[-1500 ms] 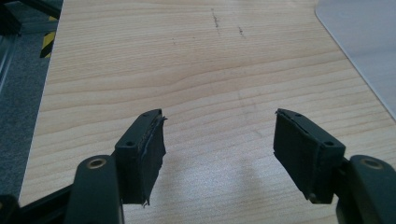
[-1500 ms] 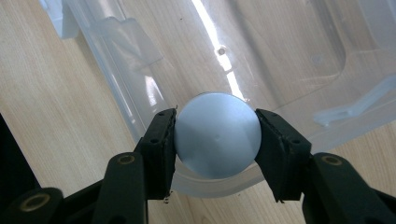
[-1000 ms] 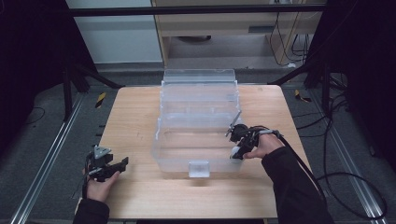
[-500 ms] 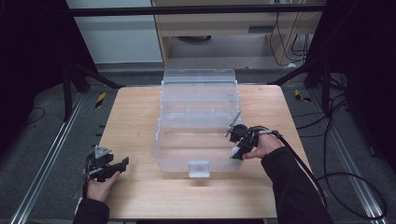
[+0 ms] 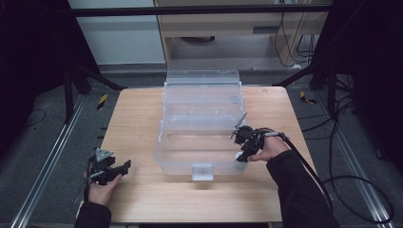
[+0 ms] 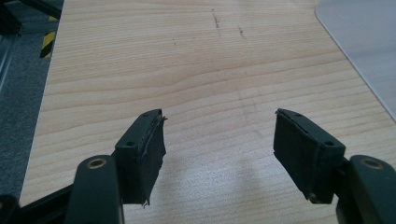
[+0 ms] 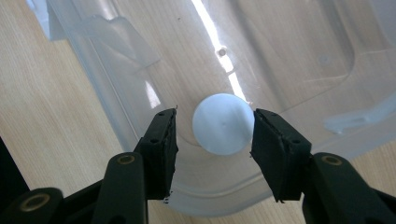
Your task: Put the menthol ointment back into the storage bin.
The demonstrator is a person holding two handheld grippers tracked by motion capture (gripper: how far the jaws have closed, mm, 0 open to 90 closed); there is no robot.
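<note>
- We see the right gripper (image 7: 212,135) at the near right corner of the clear plastic bin (image 5: 202,118); its jaws are closed about a white round cap (image 7: 223,122), though the left pad may not quite touch.
- Our left gripper (image 6: 217,151) rests over the wooden table (image 6: 187,70); jaws spread wide, holding nothing.

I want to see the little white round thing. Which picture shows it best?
The right gripper view: the white round thing sits big and sharp between the right claw, inside the clear plastic box. The high view shows it as a tiny white spot at the box's near right corner. The left gripper view looks at bare table.
</note>
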